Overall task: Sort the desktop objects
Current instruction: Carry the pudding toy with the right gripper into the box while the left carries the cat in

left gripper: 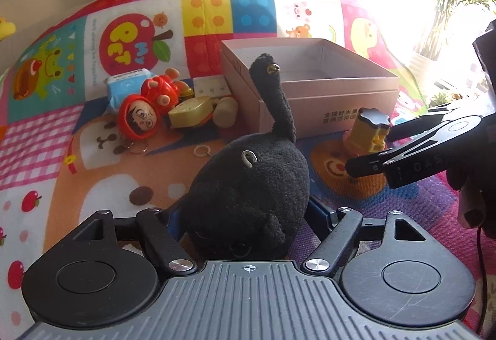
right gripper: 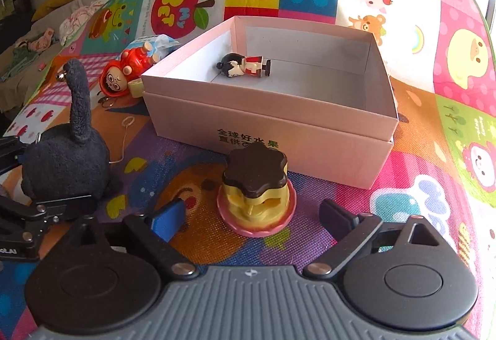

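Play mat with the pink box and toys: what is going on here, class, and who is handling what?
A person with a gripper in each hand is sorting toys into the pink box on the play mat. The left gripper has its jaws around the black plush cat. The right gripper is open, with the pudding toy standing between its fingers, not yet gripped. One small figure already lies in the box; the red figure toys and others wait beside it.

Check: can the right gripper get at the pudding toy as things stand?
Probably yes. The right gripper is open with the pudding toy between its fingers; nothing blocks it, and the pink box sits behind.
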Tool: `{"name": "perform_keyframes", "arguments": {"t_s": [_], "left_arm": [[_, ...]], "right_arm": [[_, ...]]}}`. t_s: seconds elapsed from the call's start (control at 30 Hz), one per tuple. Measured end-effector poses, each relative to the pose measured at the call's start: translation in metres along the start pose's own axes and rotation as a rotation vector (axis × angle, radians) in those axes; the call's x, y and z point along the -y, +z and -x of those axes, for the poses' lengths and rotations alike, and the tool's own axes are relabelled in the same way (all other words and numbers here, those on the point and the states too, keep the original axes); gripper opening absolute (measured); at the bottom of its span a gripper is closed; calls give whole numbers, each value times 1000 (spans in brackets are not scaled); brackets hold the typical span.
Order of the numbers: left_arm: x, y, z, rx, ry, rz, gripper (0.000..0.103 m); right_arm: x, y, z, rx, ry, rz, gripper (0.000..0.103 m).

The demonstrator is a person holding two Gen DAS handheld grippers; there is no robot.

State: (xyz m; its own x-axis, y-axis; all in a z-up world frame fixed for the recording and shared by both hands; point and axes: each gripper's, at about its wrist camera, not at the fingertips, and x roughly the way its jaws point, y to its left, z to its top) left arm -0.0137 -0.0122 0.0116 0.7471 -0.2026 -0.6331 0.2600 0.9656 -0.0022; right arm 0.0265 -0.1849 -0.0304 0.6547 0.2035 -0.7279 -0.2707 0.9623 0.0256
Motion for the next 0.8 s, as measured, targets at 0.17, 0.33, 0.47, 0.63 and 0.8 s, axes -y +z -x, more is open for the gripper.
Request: {"name": "perform_keyframes", "arguments": {"t_s": [0.17, 0.33, 0.47, 0.63, 0.8], "left_arm": [[2, 1, -2, -1, 17, -44, 82], [4, -1, -2, -12, 19, -70, 77], [13, 3, 9, 0, -23, -105, 76], [27, 30, 30, 108, -78, -127, 76], [32, 81, 47, 268, -120, -96, 76]], "right_arm": [[-6, 9, 4, -19, 36, 29, 56], [-8, 8, 25, -52, 115, 41, 55], [-11, 3, 57, -26, 151, 78, 55], [-5, 13, 104, 105, 103, 85, 56], [11, 32, 157, 295, 2, 77, 56]]}}
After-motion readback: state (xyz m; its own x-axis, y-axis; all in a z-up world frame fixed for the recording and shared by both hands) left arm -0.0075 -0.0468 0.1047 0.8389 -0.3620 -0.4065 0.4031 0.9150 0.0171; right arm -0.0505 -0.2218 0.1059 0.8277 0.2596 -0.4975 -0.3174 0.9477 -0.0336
